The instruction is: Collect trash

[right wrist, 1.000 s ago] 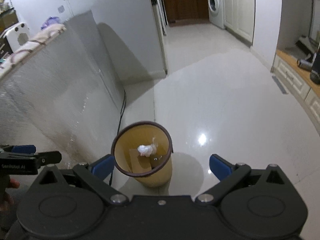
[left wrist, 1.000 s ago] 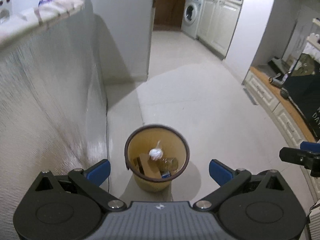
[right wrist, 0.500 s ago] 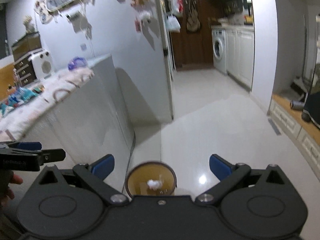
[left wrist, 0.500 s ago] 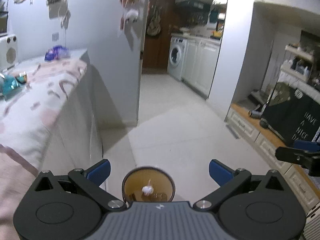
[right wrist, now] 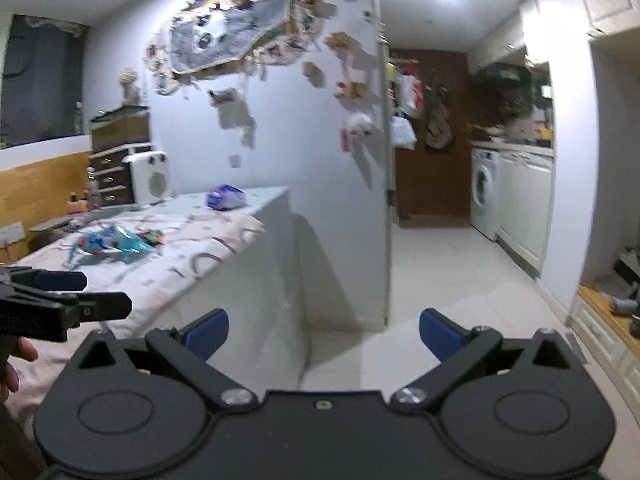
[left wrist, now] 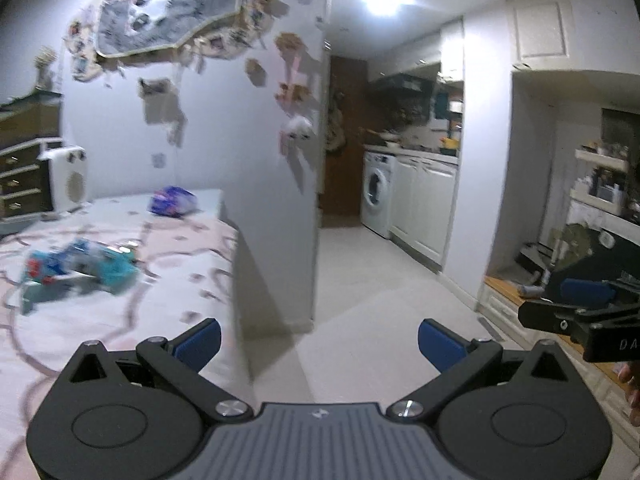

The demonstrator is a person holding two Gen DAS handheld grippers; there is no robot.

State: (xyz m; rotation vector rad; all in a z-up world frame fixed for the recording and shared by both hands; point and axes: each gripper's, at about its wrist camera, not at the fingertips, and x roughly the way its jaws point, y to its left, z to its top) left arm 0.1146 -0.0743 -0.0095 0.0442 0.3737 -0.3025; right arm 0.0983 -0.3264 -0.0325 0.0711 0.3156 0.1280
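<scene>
Both grippers are raised and level, facing the counter and hallway. My left gripper [left wrist: 320,338] is open with nothing between its blue pads. My right gripper [right wrist: 324,334] is open and empty too. On the pink patterned counter top [left wrist: 120,308] lies a crumpled teal and blue wrapper [left wrist: 80,266], which the right wrist view shows as the same wrapper [right wrist: 112,242]. Farther back sits a purple bag [left wrist: 173,202], the purple bag [right wrist: 226,197] near the counter's far corner. The yellow bin is out of view below both cameras.
The counter's silver side panel [right wrist: 276,288] drops to a pale tiled floor [left wrist: 372,308]. A white wall corner [left wrist: 316,200] stands ahead. A washing machine [left wrist: 376,194] and white cabinets line the hallway's right. Low drawers [right wrist: 600,336] with clutter sit at right.
Both grippers tilted up from the yellow bin on the floor to level. The bin slid out of the bottom of both views, and the counter top with its wrappers came into sight.
</scene>
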